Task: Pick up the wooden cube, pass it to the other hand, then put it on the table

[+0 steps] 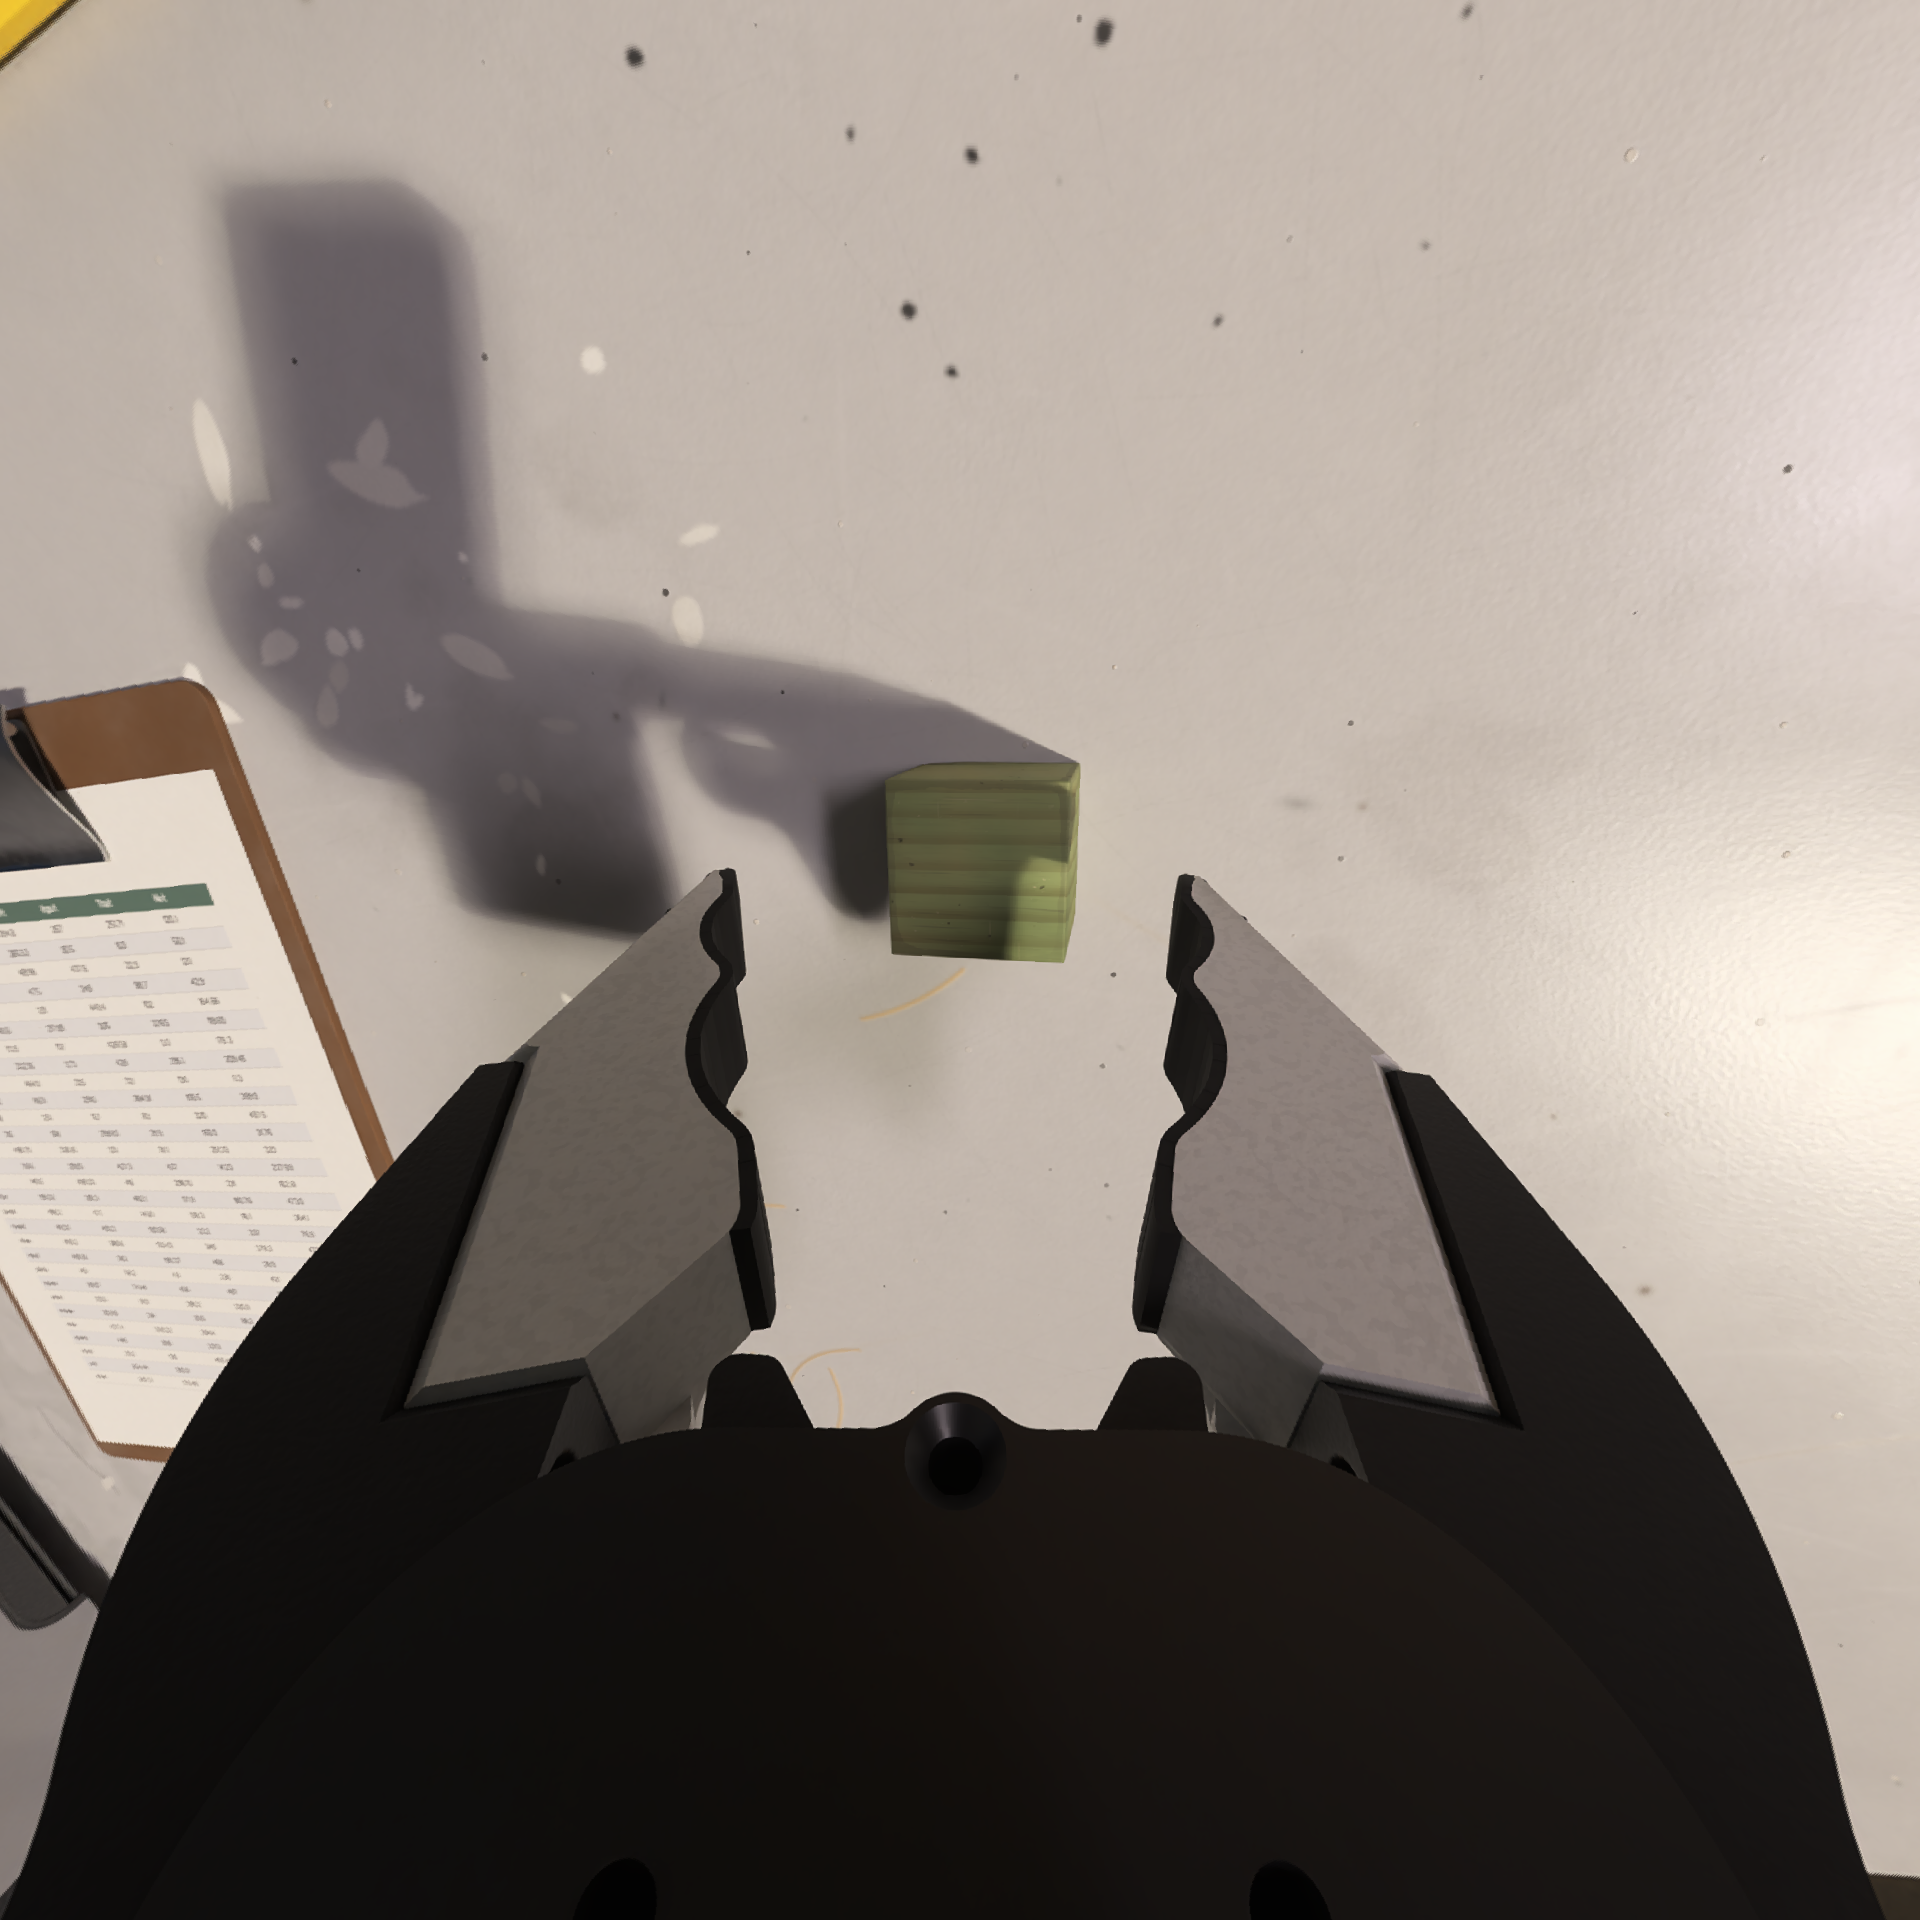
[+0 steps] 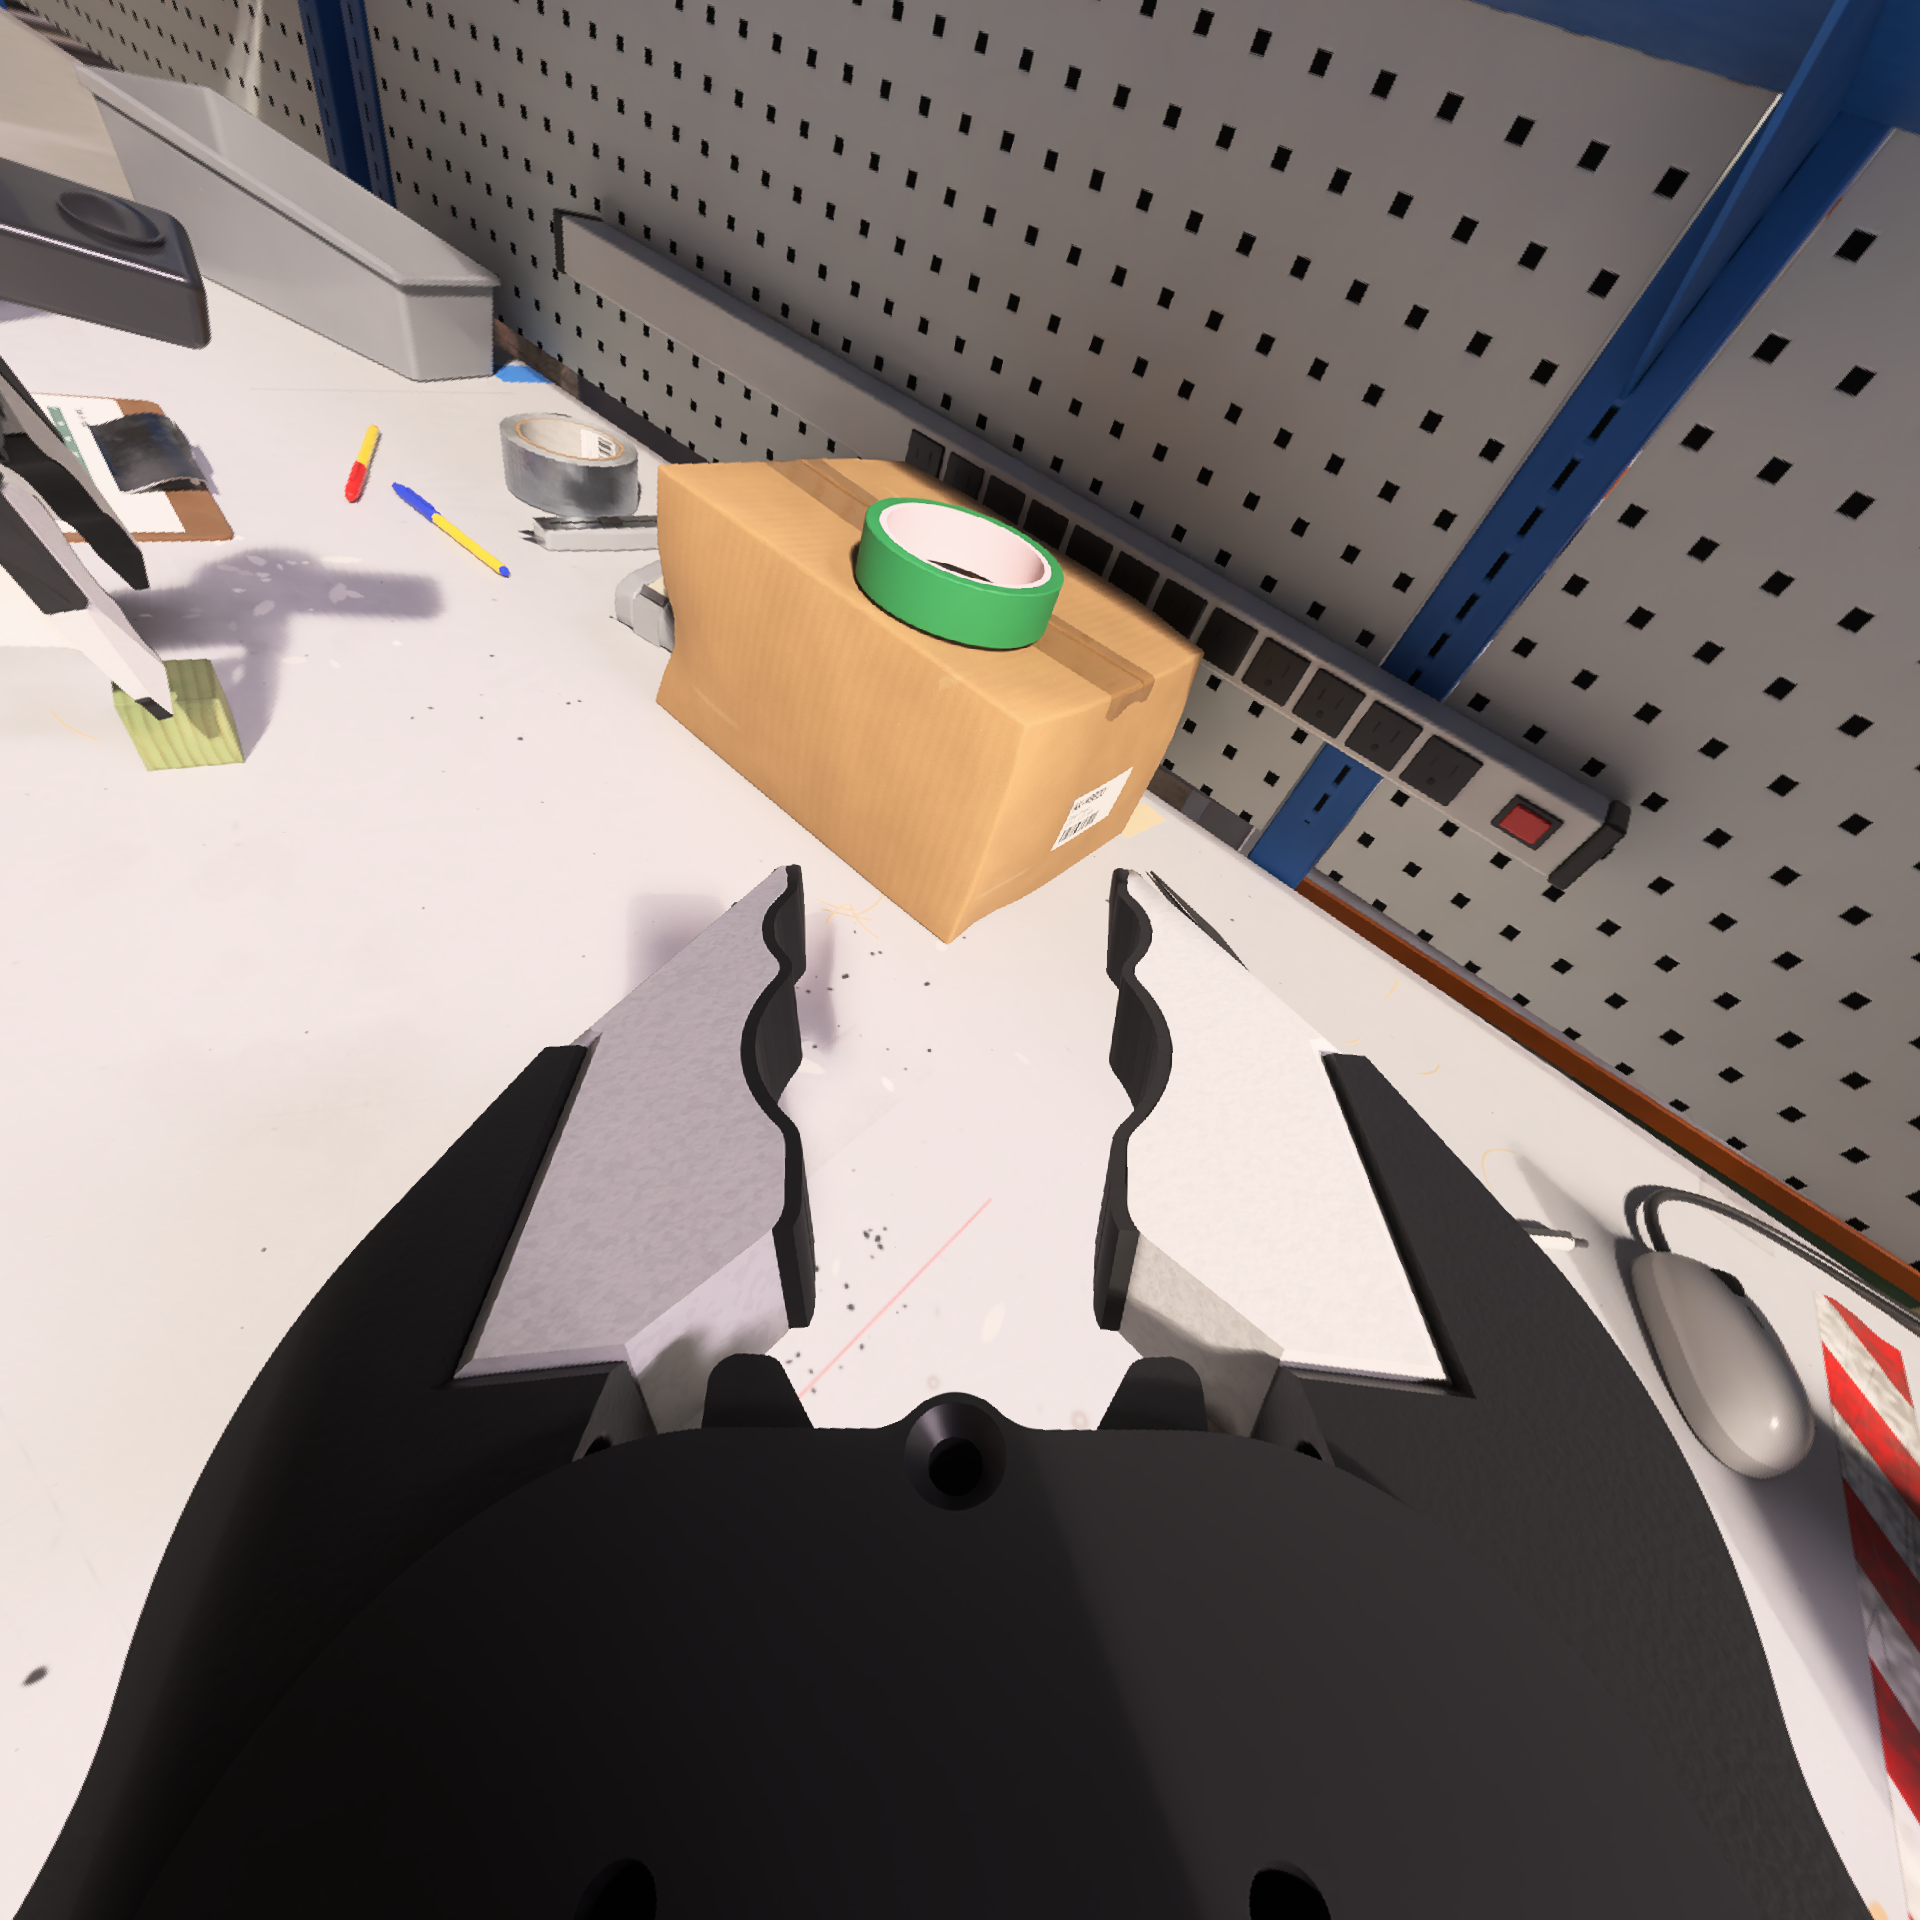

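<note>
The wooden cube is green-tinted with striped grain and rests on the white table. My left gripper is open above it, its fingertips on either side of the cube's near face and a little above it. In the right wrist view the cube sits at the far left with the left gripper's fingers coming down onto it. My right gripper is open and empty over the table, well to the right of the cube.
A clipboard lies left of the cube. A cardboard box with a green tape roll stands ahead of the right gripper. Grey tape, pens, a grey bin, a mouse and a pegboard wall surround the table.
</note>
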Tool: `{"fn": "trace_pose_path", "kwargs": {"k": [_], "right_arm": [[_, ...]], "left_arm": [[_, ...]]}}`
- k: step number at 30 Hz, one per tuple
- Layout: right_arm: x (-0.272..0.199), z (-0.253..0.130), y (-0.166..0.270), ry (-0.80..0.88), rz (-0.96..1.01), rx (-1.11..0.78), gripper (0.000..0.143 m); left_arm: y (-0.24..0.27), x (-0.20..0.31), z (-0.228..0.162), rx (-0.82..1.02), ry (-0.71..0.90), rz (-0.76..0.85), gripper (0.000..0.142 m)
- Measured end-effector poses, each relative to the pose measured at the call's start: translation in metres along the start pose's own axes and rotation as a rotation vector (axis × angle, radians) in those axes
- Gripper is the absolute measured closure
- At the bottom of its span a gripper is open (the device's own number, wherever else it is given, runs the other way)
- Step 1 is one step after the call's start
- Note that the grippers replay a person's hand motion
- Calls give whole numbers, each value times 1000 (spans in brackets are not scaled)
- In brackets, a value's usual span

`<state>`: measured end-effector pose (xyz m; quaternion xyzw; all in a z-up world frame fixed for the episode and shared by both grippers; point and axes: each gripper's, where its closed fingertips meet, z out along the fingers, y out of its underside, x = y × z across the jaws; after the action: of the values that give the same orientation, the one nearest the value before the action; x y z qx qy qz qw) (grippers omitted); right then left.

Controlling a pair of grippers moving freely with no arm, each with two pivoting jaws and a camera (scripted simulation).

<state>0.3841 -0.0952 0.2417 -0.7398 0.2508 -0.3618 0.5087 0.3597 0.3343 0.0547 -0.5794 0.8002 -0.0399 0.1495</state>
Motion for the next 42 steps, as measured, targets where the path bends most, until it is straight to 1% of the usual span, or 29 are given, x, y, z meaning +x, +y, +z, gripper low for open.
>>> {"fn": "trace_pose_path", "kwargs": {"k": [4, 12, 18, 24, 27, 28, 30, 34, 35, 39, 42], "right_arm": [[0, 0, 0, 4, -6, -4, 84], [-1, 2, 2, 4, -9, -9, 84], [-1, 2, 2, 3, -10, -11, 84], [-1, 3, 3, 2, -10, -12, 84], [0, 3, 3, 2, -9, -13, 84], [0, 3, 3, 2, -9, -13, 84], [0, 3, 4, 2, -8, -13, 84], [0, 4, 5, 1, -9, -18, 84], [0, 5, 5, 0, -10, -19, 84], [-1, 6, 7, 0, -13, -23, 84], [-3, 9, 7, -4, -16, -13, 77]], "left_arm": [[1, -4, -1, -6, -28, 14, 60], [1, 0, 1, -9, -23, 1, 59], [7, -2, 5, -67, -44, -31, 61], [9, 3, 12, -104, -18, -34, 69], [12, 5, 15, -136, -12, -30, 70], [13, 5, 17, -145, -9, -32, 71], [15, 7, 19, -162, 5, -34, 78], [16, 7, 22, -161, 15, -28, 99], [15, 6, 22, -160, 16, -26, 101], [12, 7, 9, -133, 34, -16, 101], [2, 8, -23, -67, 75, 3, 101]]}}
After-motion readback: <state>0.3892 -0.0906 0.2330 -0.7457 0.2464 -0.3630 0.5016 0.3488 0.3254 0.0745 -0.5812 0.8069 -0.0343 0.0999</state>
